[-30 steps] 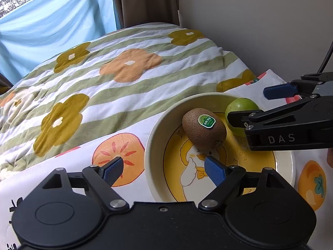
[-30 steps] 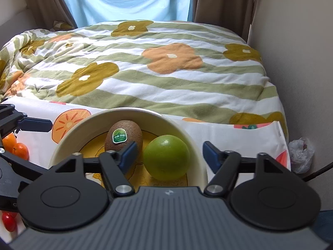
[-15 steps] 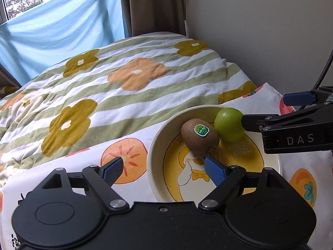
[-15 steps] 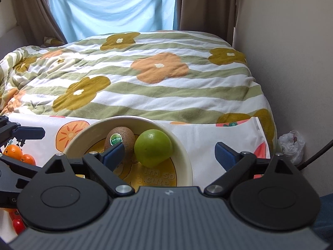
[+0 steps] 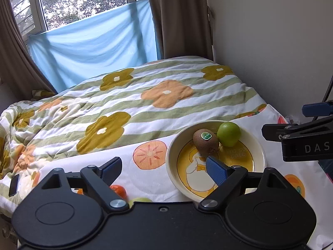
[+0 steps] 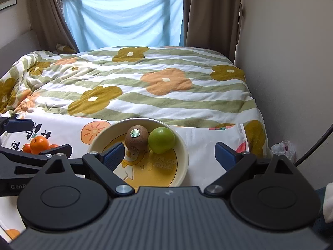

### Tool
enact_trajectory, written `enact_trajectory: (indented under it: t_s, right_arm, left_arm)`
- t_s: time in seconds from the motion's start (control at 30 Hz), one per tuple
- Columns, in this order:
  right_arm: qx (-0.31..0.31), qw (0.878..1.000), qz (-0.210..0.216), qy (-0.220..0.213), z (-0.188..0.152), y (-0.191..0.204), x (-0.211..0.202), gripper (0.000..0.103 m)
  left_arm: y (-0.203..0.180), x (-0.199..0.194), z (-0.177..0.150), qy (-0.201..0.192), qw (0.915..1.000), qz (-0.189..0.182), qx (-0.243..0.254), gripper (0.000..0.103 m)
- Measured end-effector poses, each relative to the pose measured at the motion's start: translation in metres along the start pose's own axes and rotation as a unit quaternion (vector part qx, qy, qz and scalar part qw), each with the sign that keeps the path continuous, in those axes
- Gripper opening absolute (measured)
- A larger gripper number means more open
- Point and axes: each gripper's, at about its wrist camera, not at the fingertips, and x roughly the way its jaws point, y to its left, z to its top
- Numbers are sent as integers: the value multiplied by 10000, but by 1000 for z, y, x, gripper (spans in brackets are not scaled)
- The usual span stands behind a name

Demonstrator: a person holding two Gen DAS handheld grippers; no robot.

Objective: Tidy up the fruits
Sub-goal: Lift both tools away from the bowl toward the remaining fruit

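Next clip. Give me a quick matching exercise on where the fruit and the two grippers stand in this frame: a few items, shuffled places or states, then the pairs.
1. kiwi
2. green apple
3. oranges
4. right gripper

A. on the cloth, outside the bowl
B. in the bowl, sticker up
C. open, holding nothing
D. in the bowl, on the wall side

Pairs: 1-B, 2-D, 3-A, 4-C

A striped quilt [image 5: 145, 104] printed with orange and olive flowers was spread across the bed. A pale blue sheet [image 6: 124, 16] was hung over the window [image 5: 83, 0], flanked by brown curtains [image 6: 210, 12]. A crumpled plastic bag [image 6: 283, 149] was seen by the wall [image 6: 291, 62].
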Motion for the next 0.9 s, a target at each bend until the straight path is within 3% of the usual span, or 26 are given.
enact_trajectory:
  t_s: [0.53, 0.9]
  right_arm:
    - [-396, 9967, 651, -271, -39, 27, -87, 103]
    - [-532, 9920, 1140, -139, -64, 84, -86, 103]
  left_arm:
    - [-8, -104, -61, -257, 9955, 535, -732, 92]
    - [56, -116, -102, -101, 9912, 921, -945, 92]
